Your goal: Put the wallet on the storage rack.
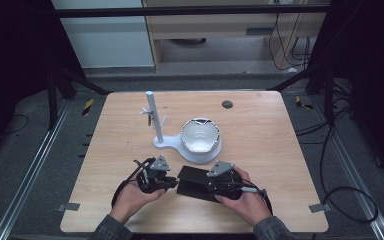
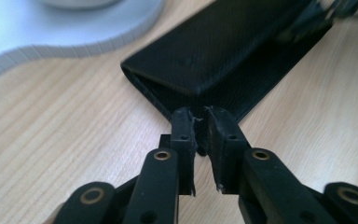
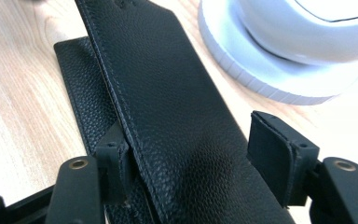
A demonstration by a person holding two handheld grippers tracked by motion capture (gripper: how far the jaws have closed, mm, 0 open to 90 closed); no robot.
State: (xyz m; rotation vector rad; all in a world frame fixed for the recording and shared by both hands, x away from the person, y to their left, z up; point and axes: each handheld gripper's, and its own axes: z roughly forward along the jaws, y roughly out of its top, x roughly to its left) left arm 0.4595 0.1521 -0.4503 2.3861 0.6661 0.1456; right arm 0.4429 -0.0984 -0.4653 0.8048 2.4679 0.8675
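Wooden tabletop (image 1: 120, 165) under the high view, dark frame rails all round and grey floor beyond, and both hands are in from six o'clock. At the centre of the board sits a white stand (image 1: 200, 150), its round base carrying a white shell-like bowl piece (image 1: 200, 134), with a slim white post (image 1: 153, 117) rising at about ten o'clock from it. Straight below that base, at six o'clock from it and just beside it, lies the black leather case (image 1: 194, 181), flat on the wood between the two tools. Left gripper (image 1: 166, 183) comes at the case's left end from nine o'clock; in the left gripper view its jaws are nearly together, pinched on the thin lower edge of the case (image 2: 223, 51), a narrow gap showing between the pads (image 2: 182, 128). Right gripper (image 1: 211, 184) sits over the case's right half from three o'clock; in the right gripper view the case's upper flap (image 3: 168, 93) runs up between the jaws, which stand apart, the left pad (image 3: 114, 154) at the flap's stitched edge, the right pad (image 3: 270, 149) off the leather with wood showing in the gap. A small dark disc (image 1: 227, 104) lies at one o'clock near the table's far edge.
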